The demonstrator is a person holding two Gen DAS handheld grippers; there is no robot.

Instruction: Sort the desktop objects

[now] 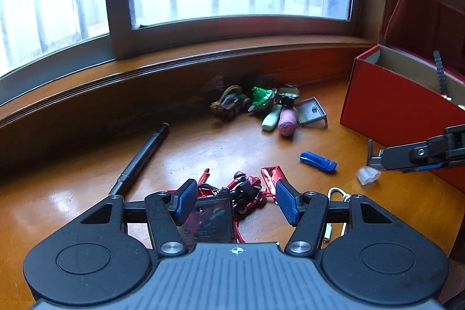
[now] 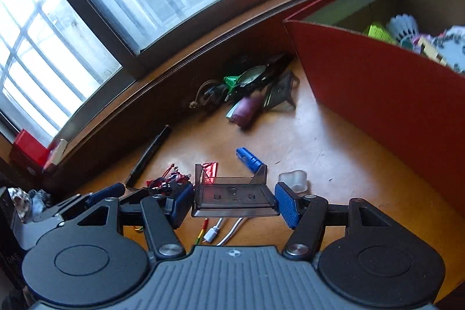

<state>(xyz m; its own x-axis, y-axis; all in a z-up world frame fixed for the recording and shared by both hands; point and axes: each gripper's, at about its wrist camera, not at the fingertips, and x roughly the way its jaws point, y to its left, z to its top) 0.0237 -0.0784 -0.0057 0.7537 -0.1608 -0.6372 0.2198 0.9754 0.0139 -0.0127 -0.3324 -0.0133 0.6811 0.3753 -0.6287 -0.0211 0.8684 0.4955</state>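
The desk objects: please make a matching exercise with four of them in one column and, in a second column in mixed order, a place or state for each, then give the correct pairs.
Column A
1. smoky clear plastic tray
2. black pen
3. blue USB stick
4. shuttlecock

Column B
a. lying alone on the desk in front of the red box
b. inside the red box
c. held between the fingers of the right claw
d. lying on the desk at the left, close to the window ledge

Pairs: 1-c, 2-d, 3-a, 4-b
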